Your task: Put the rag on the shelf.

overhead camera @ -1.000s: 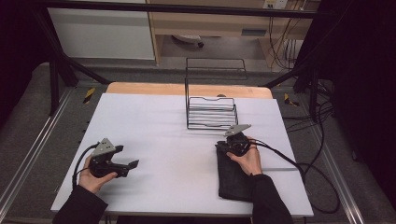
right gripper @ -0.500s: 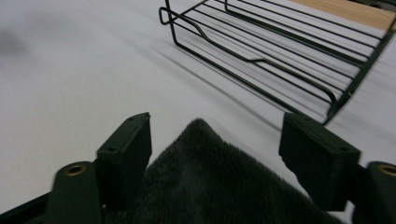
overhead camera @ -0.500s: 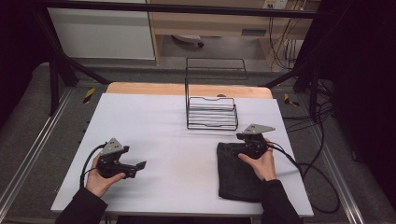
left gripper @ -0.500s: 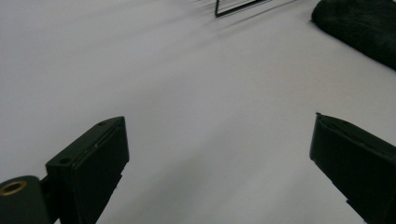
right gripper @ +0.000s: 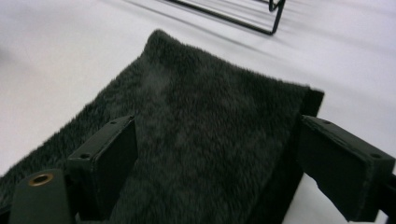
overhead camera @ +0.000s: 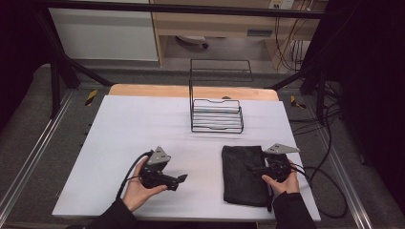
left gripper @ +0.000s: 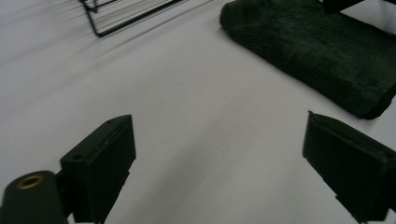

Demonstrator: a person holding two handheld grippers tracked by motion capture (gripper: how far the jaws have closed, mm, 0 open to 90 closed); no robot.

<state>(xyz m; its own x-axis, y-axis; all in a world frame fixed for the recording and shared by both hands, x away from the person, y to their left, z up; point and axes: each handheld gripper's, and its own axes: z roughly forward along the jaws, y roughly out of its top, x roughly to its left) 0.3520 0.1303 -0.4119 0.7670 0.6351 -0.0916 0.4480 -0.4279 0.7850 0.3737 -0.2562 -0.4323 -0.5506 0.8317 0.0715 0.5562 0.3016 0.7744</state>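
On the bench, left side: left hand-held gripper [overhead camera: 180, 180] low over bare white top, jaws wide apart, nothing between them; pointed across toward the dark towel [overhead camera: 244, 174].
Left shift: further right than a second ago, nearer the towel's left edge, not touching it.
At bench centre, far side: black wire rack [overhead camera: 216, 116] upright, empty, well apart from both grippers; same spot as before.
On the bench, right of centre: dark towel lying flat as a folded oblong, near the front edge, just short of the rack.
Right side: right hand-held gripper [overhead camera: 260, 168] at the towel's right edge, jaws just spread wide, plush pile [right gripper: 210, 140] below and between them, pads not pressing on it.
Right shift: shut on the cloth a second ago, now released; hand further right and nearer the front edge.
Meaning, as a judgement: fold laid down and let go; likely next, both grippers to the towel for another fold or a lift toward the rack.
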